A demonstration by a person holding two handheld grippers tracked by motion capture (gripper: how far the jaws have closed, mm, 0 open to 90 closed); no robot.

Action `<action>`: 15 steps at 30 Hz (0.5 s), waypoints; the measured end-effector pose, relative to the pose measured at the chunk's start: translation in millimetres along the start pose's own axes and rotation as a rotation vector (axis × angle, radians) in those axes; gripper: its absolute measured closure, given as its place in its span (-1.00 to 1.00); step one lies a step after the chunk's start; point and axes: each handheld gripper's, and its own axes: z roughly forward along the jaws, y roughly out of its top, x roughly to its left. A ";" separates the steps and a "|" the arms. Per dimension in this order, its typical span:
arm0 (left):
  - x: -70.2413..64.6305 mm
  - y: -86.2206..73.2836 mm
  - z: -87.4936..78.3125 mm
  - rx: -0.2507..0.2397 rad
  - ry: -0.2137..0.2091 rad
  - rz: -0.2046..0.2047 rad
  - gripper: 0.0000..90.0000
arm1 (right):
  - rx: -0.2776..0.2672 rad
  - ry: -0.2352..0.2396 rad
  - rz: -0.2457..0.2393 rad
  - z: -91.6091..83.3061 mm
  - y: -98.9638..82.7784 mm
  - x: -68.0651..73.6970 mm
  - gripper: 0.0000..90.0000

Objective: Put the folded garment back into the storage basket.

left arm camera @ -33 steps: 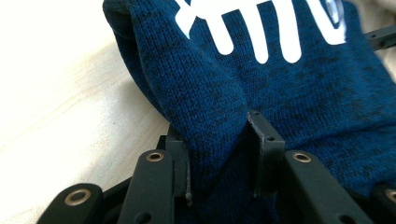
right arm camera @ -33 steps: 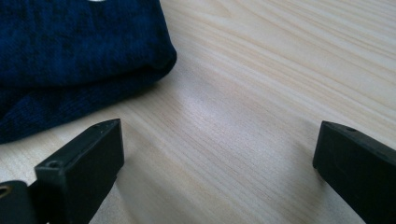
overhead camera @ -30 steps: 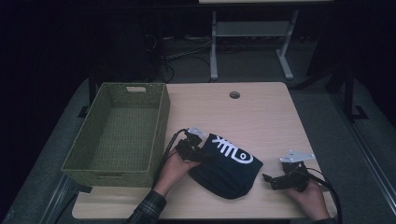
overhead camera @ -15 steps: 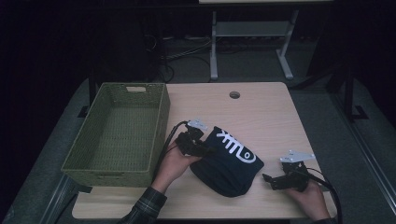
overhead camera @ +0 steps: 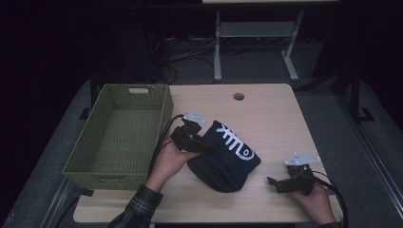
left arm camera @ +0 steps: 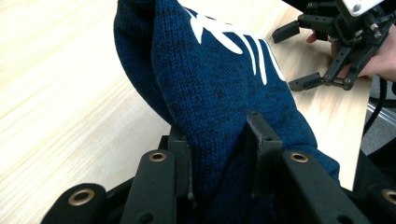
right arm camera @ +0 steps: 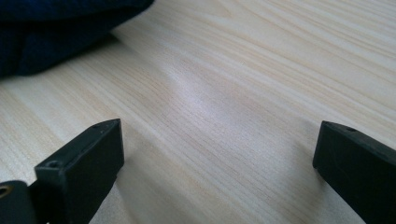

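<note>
Gripping a fold of the navy knit hat (left arm camera: 224,88), which sits just right of the green basket (overhead camera: 116,137), the left gripper (left arm camera: 219,154) risks slippage; the right gripper (overhead camera: 280,184) rests spread wide, empty

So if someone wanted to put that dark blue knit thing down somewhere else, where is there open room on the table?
The far half of the table, around the small round hole, is bare. The green basket holds nothing. The strip between the blue knit and the right gripper is narrow. It is crowded by the left gripper.
</note>
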 end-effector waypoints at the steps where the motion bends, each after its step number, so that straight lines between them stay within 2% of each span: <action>1: 0.4 0.6 -1.9 0.002 0.000 -0.002 0.51 | 0.000 0.000 0.000 0.0 0.0 0.0 -0.97; 10: 6.7 10.6 -24.4 0.061 -0.008 -0.011 0.51 | -0.001 0.001 -0.001 0.0 0.0 -0.1 -0.97; 15: 11.9 15.9 -37.4 0.077 -0.011 -0.025 0.51 | -0.001 0.001 0.000 0.0 0.0 0.0 -0.97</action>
